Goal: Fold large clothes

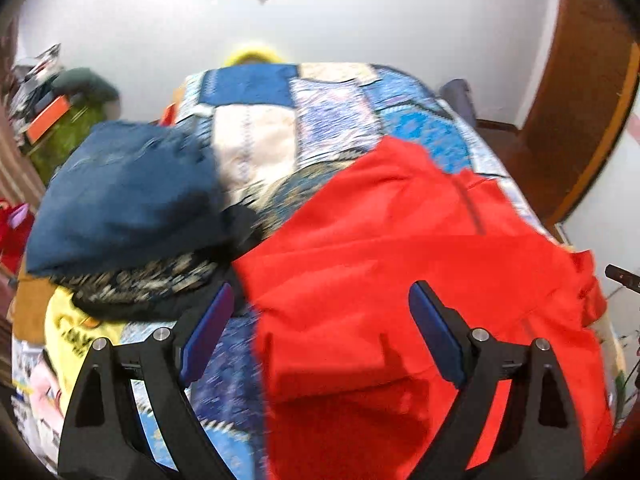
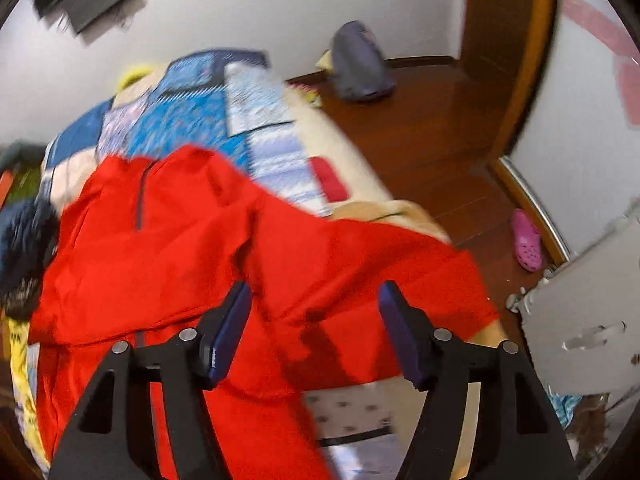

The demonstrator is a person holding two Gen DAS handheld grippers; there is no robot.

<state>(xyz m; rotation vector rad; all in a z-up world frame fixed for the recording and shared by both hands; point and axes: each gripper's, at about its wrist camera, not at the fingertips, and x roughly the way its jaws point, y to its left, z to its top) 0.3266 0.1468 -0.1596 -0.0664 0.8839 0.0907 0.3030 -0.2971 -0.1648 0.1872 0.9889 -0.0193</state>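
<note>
Lying on the patchwork bed (image 1: 256,136), a red garment (image 1: 400,248) under both open-jawed grippers.

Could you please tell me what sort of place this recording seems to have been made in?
Most likely a bedroom in a home. Clothes, among them a red garment, lie on a bed with a patchwork quilt; beside it is a wooden floor with a pink shoe on it.

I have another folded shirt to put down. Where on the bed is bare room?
Free: the patchwork bedspread toward the white wall, beyond the red garment and right of the dark blue pile. Crowded: the near side, under the red garment, and the left corner, with the yellow printed cloth.
</note>
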